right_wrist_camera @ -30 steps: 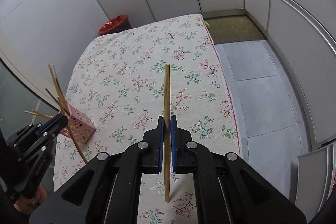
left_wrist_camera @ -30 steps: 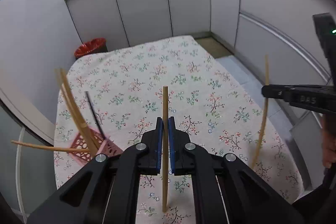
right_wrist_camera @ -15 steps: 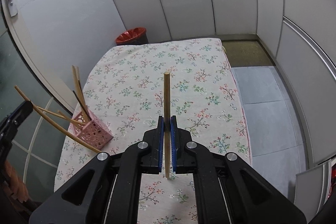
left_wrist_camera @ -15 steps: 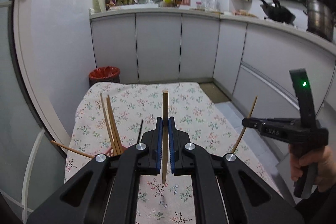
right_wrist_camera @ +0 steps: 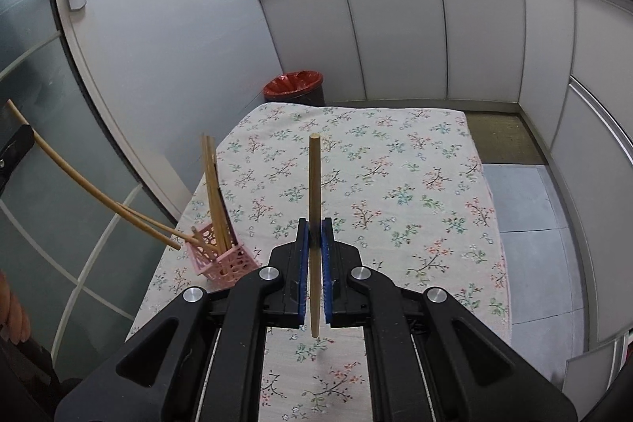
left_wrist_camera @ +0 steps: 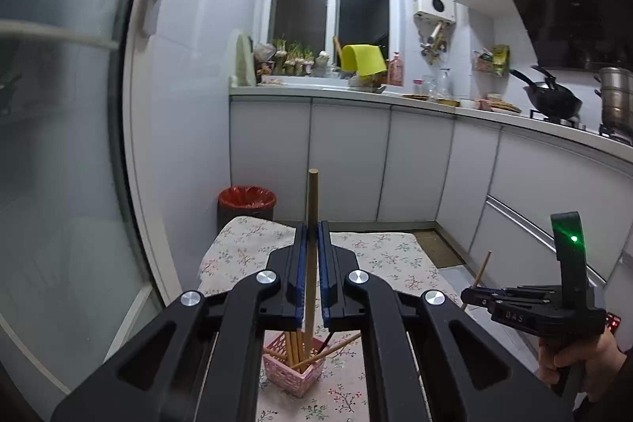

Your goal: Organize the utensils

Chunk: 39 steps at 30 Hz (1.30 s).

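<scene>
My left gripper [left_wrist_camera: 311,224] is shut on a wooden chopstick [left_wrist_camera: 312,200] held upright, its lower end over the pink basket [left_wrist_camera: 290,374] that holds several chopsticks. From the right wrist view that chopstick [right_wrist_camera: 79,180] slants from the left edge down to the pink basket [right_wrist_camera: 221,262], its tip just outside the rim. My right gripper [right_wrist_camera: 314,220] is shut on another wooden chopstick [right_wrist_camera: 314,176], held upright above the floral tablecloth [right_wrist_camera: 395,184]. The right gripper also shows in the left wrist view [left_wrist_camera: 469,297], to the right of the basket.
A red-lined bin [right_wrist_camera: 294,87] stands beyond the table's far end. White cabinets [right_wrist_camera: 395,38] run along the back and right. A glass door [right_wrist_camera: 39,145] is close on the left. Tiled floor [right_wrist_camera: 526,224] lies right of the table.
My left gripper has tilted up and moved over the pink basket, lowering its chopstick towards it. The right gripper has tilted up a little, still holding its chopstick.
</scene>
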### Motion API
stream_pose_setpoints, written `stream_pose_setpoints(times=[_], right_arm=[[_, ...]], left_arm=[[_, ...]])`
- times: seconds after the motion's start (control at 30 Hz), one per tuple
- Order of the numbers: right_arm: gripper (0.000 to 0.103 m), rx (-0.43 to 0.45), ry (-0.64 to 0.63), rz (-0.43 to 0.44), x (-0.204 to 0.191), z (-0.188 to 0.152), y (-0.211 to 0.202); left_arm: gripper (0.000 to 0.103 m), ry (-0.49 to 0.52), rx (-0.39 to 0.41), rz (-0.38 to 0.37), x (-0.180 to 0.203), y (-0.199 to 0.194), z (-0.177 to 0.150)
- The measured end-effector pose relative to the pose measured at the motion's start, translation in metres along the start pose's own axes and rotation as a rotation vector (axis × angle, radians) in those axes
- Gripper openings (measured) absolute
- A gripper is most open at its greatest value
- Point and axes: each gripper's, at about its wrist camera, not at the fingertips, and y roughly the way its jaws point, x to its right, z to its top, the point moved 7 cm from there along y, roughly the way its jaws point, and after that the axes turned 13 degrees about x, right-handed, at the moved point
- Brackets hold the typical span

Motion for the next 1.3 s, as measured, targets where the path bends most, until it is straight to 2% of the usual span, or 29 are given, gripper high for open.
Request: stream_pose_setpoints(times=[0.3,0.43,0.73,1.03,1.3], right_arm=[[0.005,-0.032,-0.019,0.001,-0.010,-0.010,0.011],[0.005,-0.037,-0.021,-0.002,-0.010,-0.012,0.012],[0.005,-0.038,-0.019,-0.004,-0.010,-0.013,0.013],[0.005,0.000,-0.009,0.013,-0.013,-0.007,0.007],[0.005,0.043,-0.002,0.050,-0.028,0.006,0.004]], left_arm=[[0.006,-0.057,-0.060,0.056,-0.026,0.031,-0.028],[0.006,-0.067,-0.062,0.070,-0.033,0.038,-0.036],[0.006,-0.061,-0.114,0.056,-0.030,0.055,-0.055],[0.006,-0.055,-0.218,0.072,-0.031,0.076,-0.087],[0.006,-0.025,-0.251,0.070,-0.026,0.088,-0.100]])
